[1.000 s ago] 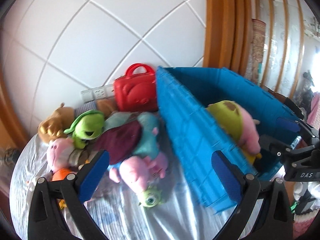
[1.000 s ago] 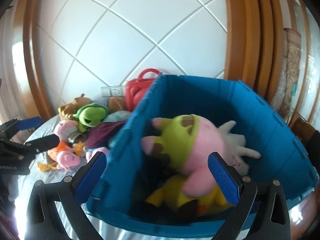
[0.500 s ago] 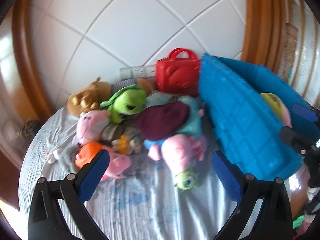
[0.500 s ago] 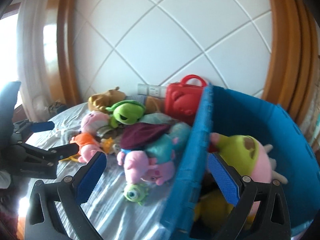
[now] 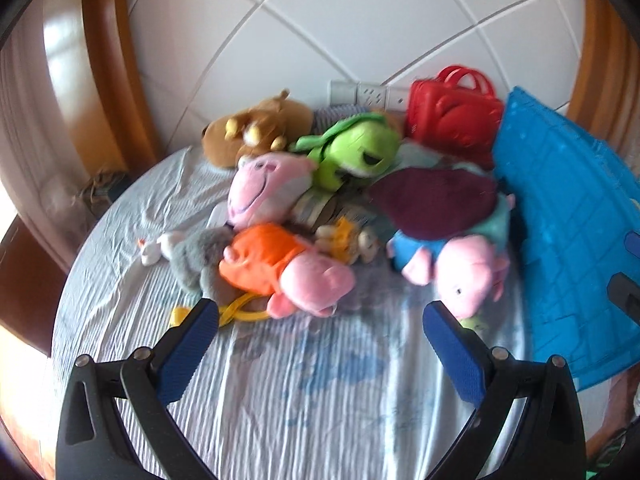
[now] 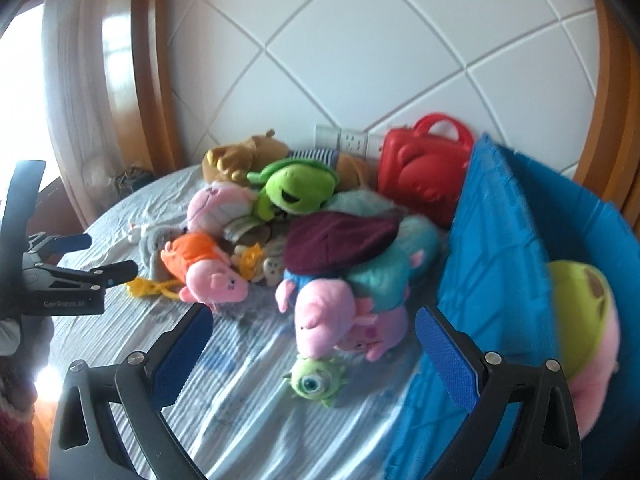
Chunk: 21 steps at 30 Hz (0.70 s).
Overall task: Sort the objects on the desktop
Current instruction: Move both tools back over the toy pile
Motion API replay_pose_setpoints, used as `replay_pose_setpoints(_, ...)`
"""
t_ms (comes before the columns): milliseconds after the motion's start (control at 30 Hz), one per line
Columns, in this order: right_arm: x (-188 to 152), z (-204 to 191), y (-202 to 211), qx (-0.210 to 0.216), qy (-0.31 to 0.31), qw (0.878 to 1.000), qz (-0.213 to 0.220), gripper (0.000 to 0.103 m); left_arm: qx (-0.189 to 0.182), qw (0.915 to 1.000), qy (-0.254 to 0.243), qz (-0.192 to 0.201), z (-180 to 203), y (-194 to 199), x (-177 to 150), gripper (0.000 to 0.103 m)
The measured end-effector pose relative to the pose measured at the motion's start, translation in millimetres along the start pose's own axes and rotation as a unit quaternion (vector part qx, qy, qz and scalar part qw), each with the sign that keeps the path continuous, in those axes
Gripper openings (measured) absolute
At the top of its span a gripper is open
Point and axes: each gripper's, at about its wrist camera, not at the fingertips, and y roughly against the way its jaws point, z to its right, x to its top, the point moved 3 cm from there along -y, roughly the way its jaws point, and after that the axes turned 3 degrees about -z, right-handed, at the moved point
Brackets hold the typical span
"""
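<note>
Two grippers were both spread wide and carrying nothing — the left gripper [image 5: 320,322] pointed at the heap, the right gripper [image 6: 314,322] hung over the cloth-covered table [image 6: 248,412] nearer the blue bin [image 6: 496,264]. Most plush toys were piled toward 12 o'clock, with the orange-shirt pig [image 5: 286,272] at 11 from the left gripper and the one-eyed green toy [image 6: 316,378] just ahead of the right one. The bin sat at 3 o'clock, already holding a pig in a green costume [image 6: 584,320]. My take: go for the loose front toys first, pinch the body rather than a limb, and lift straight up — the pile looked tangled.
</note>
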Motion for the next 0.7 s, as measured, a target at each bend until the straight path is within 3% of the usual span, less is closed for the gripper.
replay_pose_setpoints(333,-34.5,-8.2,-84.1,0.012,-0.027,0.996,-0.087,0.103,0.022,0.9973,0.019,-0.067,-36.3,-75.8,-29.1,0.103)
replay_pose_setpoints(567,-70.4,4.8,-136.4,-0.011,-0.066,0.987,-0.147,0.102,0.048,0.9981,0.004,-0.038,-52.7,-111.6,-36.4,0.103)
replay_pose_setpoints(700,-88.4,15.4,-156.9,-0.023,-0.093,0.981,-0.17,0.103,0.047,0.9975,0.014,-0.051,-75.5,-137.9,-43.4,0.103)
